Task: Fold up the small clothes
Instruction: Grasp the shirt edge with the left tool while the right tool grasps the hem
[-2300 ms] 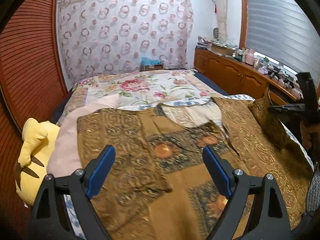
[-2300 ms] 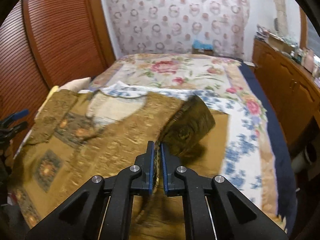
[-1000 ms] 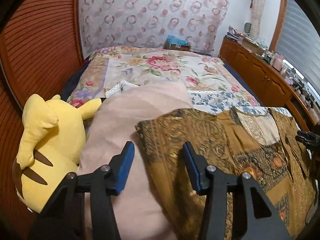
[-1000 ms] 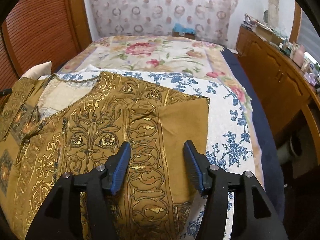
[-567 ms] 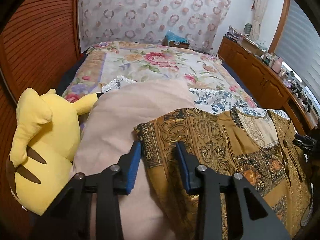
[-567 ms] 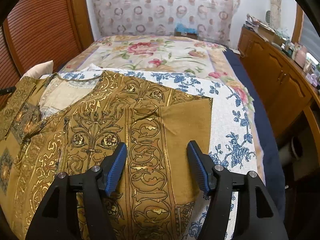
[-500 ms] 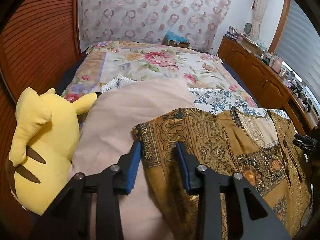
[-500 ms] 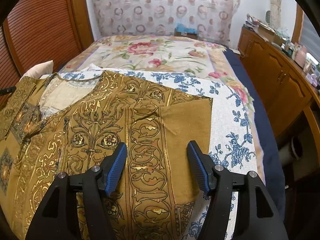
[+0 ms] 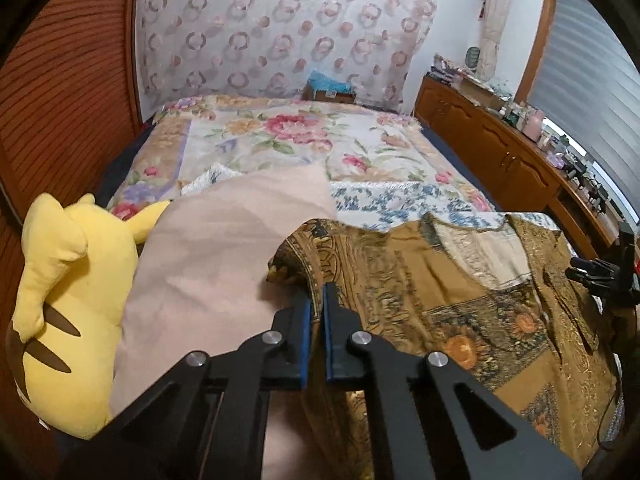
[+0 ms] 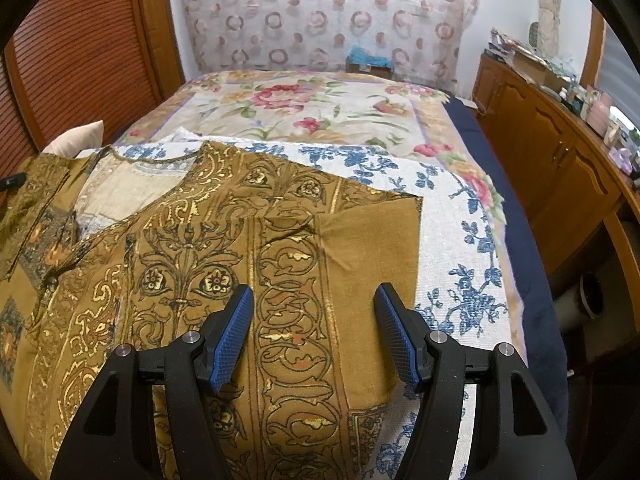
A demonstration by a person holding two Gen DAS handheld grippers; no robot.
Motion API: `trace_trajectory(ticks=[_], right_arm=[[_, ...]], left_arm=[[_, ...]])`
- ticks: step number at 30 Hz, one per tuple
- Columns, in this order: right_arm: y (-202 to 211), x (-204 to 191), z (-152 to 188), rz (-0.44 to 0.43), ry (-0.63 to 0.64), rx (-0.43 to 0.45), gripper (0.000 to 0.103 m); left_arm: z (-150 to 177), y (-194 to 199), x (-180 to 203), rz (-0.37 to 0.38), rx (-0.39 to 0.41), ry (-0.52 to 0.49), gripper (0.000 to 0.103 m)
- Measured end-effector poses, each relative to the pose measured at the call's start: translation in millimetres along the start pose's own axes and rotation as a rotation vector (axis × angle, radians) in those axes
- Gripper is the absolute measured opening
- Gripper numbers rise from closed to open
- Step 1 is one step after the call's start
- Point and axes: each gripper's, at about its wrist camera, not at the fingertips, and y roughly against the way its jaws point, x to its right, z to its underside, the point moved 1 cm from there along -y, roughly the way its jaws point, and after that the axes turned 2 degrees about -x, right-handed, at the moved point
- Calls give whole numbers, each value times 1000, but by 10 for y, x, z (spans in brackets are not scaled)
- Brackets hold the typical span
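A brown and gold patterned garment (image 9: 460, 320) lies spread on the bed. My left gripper (image 9: 316, 300) is shut on the garment's left sleeve edge, and the sleeve (image 9: 304, 252) is lifted and bunched just beyond the tips. In the right wrist view the garment (image 10: 224, 248) lies flat, with its right sleeve (image 10: 360, 240) folded in over the body. My right gripper (image 10: 314, 320) is open above that sleeve, holding nothing. The right gripper also shows at the far right of the left wrist view (image 9: 612, 276).
A yellow plush toy (image 9: 72, 312) sits at the bed's left beside a beige pillow (image 9: 208, 248). A floral bedspread (image 10: 320, 108) covers the far bed. A blue-flowered cloth (image 10: 460, 240) lies under the garment. Wooden cabinets (image 10: 560, 152) stand right, a slatted wooden wall (image 9: 60, 100) left.
My left gripper has closed on the left sleeve edge and raised it. My right gripper let go of the right sleeve earlier and stays open and still.
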Motion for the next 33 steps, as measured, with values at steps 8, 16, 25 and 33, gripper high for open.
trace_trajectory(ticks=[8, 16, 25, 33], right_arm=[[-5, 266, -81, 35, -74, -11, 65], [-81, 391, -169, -7, -115, -21, 57], [260, 108, -202, -90, -40, 92, 5], [1116, -188, -45, -165, 3, 292, 4]], left_arm=[[23, 324, 255, 31, 63, -35, 2], [167, 569, 480, 70, 96, -56, 1], [517, 953, 688, 70, 147, -70, 1], [823, 1382, 694, 54, 239, -41, 1]])
